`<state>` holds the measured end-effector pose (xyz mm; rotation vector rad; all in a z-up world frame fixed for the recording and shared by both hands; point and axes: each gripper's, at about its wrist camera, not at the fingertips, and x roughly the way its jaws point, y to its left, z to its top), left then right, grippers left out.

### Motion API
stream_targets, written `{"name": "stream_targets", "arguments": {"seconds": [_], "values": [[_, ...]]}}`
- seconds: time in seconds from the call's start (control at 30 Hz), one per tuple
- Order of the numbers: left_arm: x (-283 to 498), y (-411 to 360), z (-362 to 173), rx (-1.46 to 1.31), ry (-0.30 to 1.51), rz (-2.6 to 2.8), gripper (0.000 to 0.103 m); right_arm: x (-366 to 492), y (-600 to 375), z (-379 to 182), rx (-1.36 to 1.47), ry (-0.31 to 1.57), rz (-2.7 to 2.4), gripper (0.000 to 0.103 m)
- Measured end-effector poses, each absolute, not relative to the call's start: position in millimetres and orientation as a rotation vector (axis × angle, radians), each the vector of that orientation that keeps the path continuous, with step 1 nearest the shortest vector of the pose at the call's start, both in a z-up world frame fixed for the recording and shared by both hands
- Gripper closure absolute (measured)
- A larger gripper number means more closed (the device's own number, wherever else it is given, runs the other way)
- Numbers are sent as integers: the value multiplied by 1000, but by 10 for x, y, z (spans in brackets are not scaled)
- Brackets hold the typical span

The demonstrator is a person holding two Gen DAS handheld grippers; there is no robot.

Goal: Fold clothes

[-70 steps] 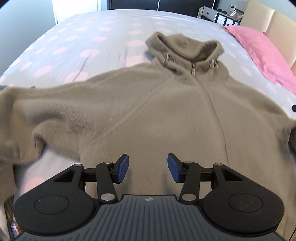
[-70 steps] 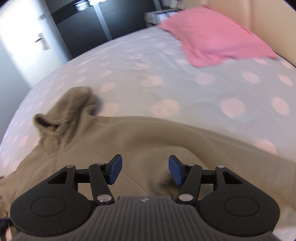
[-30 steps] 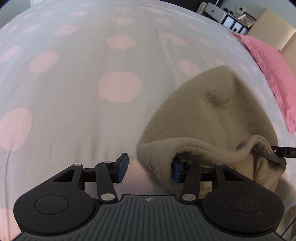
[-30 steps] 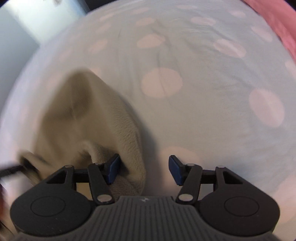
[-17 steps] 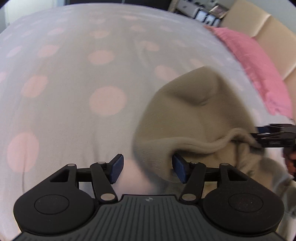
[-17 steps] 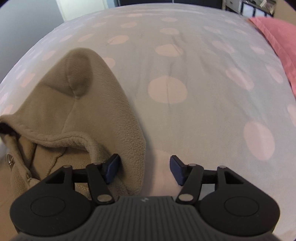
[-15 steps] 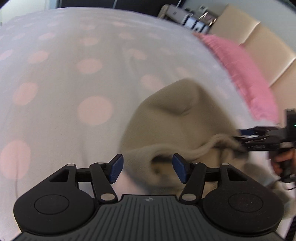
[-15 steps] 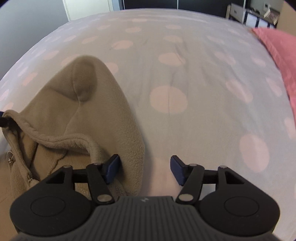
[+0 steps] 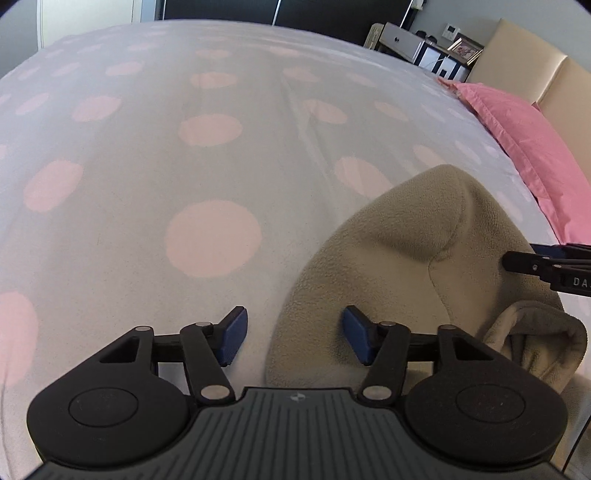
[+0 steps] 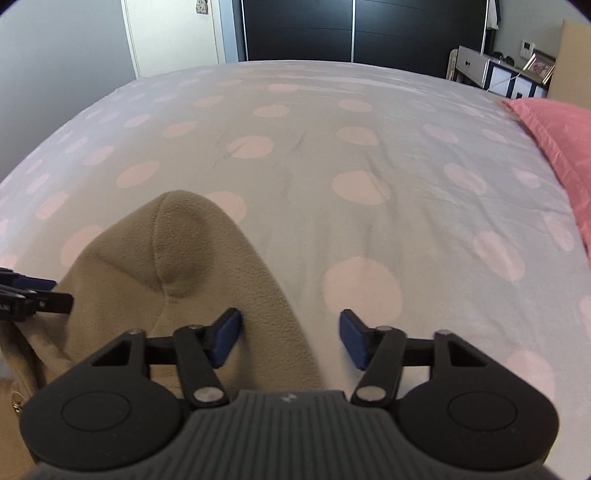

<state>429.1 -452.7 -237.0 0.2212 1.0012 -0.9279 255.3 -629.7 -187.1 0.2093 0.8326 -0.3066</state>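
A tan fleece hoodie lies on the bed, and only its hood (image 9: 406, 229) (image 10: 166, 258) shows. My left gripper (image 9: 293, 339) hovers at the hood's left edge. Its jaws are closing, with that edge lying between the blue pads but not pinched. My right gripper (image 10: 290, 338) is at the hood's right edge. Its jaws are closing too, and the fabric sits by the left pad with the right pad clear of it. The right gripper's fingers (image 9: 524, 264) reach in at the left wrist view's right side. The left gripper's fingers (image 10: 48, 301) show at the right wrist view's left.
The bed sheet (image 9: 147, 166) is pale with pink dots and stretches far beyond the hood. A pink pillow (image 9: 535, 147) (image 10: 561, 133) lies by the beige headboard (image 9: 535, 66). A nightstand (image 9: 417, 48), a dark wardrobe (image 10: 351, 29) and a door (image 10: 173, 33) stand beyond the bed.
Both grippers have lifted and tilted up from the hood, so more of the bed and room shows. The hood's raised rim has dropped and it lies flatter.
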Motion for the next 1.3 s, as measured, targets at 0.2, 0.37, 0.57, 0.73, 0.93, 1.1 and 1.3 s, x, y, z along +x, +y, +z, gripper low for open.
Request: {"name": "stream_targets", "arguments": {"seconds": [0.2,0.37,0.57,0.73,0.93,1.1,1.3], "values": [[4162,-4414,-2014,208,908,-1010,97,2444,-6120,-1669,144,767,-237,93],[3919,-4048,-1647,209,808,-1088,98,1948,-5997,-1329,124,666,-144,93],[3447,-3607,-1362,254,730,-1167,98,1258,-5740,-1096,72,599,-57,93],[3085,-3327,-1399,298,729,-1210,98,795,-5451,-1147,6,617,6,93],[2824,-3012,-1669,352,786,-1207,98,388,-5062,-1430,-95,682,90,93],[2710,-2915,-1828,358,819,-1152,97,225,-4863,-1732,-129,755,100,92],[2524,-2817,-1687,339,848,-1112,74,203,-4874,-1608,-60,689,31,61]]}}
